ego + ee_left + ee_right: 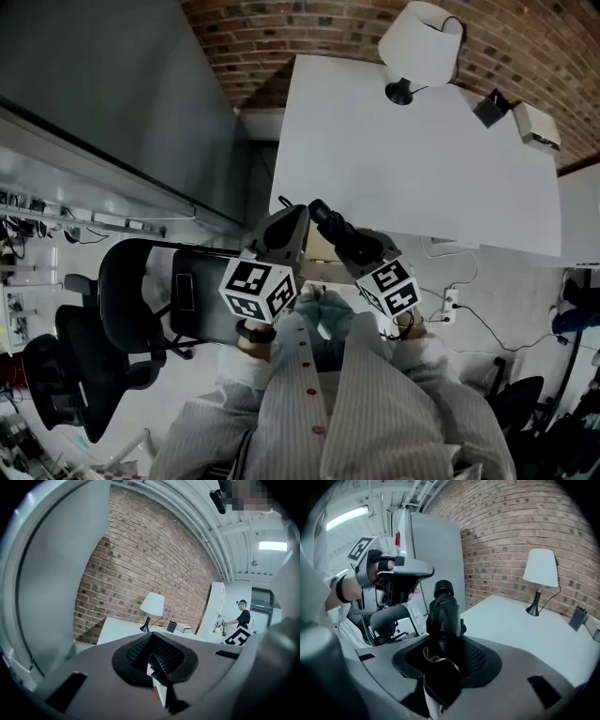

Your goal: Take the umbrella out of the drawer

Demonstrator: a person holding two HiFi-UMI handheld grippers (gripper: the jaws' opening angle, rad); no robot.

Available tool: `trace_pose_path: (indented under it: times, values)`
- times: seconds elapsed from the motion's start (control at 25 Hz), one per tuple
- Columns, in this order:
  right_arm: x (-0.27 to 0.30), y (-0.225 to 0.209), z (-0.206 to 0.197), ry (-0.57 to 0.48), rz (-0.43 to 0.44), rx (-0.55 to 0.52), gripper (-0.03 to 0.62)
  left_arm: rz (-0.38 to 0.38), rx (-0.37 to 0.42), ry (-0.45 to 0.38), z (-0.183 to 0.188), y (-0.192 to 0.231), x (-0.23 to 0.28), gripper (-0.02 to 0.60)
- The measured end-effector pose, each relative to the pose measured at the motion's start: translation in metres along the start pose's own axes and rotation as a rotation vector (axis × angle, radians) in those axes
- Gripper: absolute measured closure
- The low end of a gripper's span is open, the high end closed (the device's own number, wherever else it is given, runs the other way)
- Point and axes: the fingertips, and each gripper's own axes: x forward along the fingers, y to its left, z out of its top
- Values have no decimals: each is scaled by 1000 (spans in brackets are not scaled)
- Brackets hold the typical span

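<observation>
Right gripper view: umbrella [445, 616] between fingers [480, 660]

The right hand-held gripper [361, 251] holds a black umbrella [326, 217] (folded) beside the left hand-held gripper [286, 225], near a white table [394, 159].

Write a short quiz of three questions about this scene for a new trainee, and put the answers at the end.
1. True or false: the right gripper grips a folded black umbrella.
2. What stands on the white table near the brick wall? A) a table lamp B) a kettle C) a vase
3. Fill in: the fingers of the left gripper stand ____ (apart / together).
Key: 1 true; 2 A; 3 together.
</observation>
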Motion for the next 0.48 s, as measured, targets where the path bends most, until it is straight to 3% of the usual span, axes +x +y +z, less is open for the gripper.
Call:
trace_pose_path:
  times: [0.16, 0.48]
  values:
    - [-25, -10, 36, -88, -24, 86, 402, -48, 53, -10, 15, -21, 4, 581]
    - [-77, -21, 88, -253, -48, 174, 402, -176, 34, -38, 36, -62, 6, 581]
